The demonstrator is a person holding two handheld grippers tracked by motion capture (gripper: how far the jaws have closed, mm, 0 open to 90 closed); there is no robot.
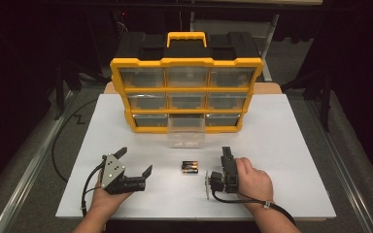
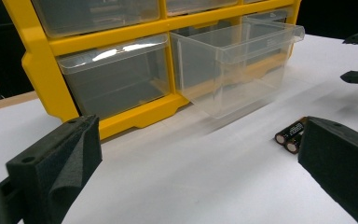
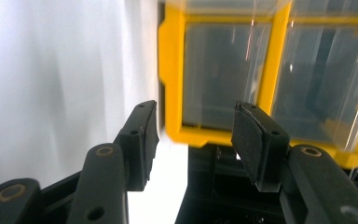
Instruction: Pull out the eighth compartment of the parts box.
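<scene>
On the white table top (image 1: 281, 160), I hold both grippers either side of two AA batteries (image 1: 190, 167) that lie side by side, black with copper-coloured ends, just in front of a clear drawer (image 1: 186, 131) pulled out of the bottom row of the yellow organiser cabinet (image 1: 186, 90).

My left gripper (image 1: 136, 163) sits low over the table at the near left, its jaws spread wide with nothing between them; in the left gripper view the two foam-padded jaws stand far apart at the bottom corners, and the batteries (image 2: 292, 134) lie just beyond the pad at the picture's right, apart from it. The same view shows the pulled-out drawer (image 2: 235, 65) standing well proud of its closed neighbours, its front lip catching the light, and I cannot make out anything inside it.

My right gripper (image 1: 227, 154) is rolled onto its side in my right hand (image 1: 253, 182), just to the right of the batteries and not touching them, jaws pointing toward the cabinet. In the right gripper view its jaws (image 3: 193, 140) stand partly apart with nothing between them, the cabinet's yellow frame (image 3: 172, 74) and clear drawer fronts turned sideways behind.

The cabinet has three rows of three clear drawers and a yellow carrying handle (image 1: 187, 38) on its black top. The other eight drawers sit flush.
</scene>
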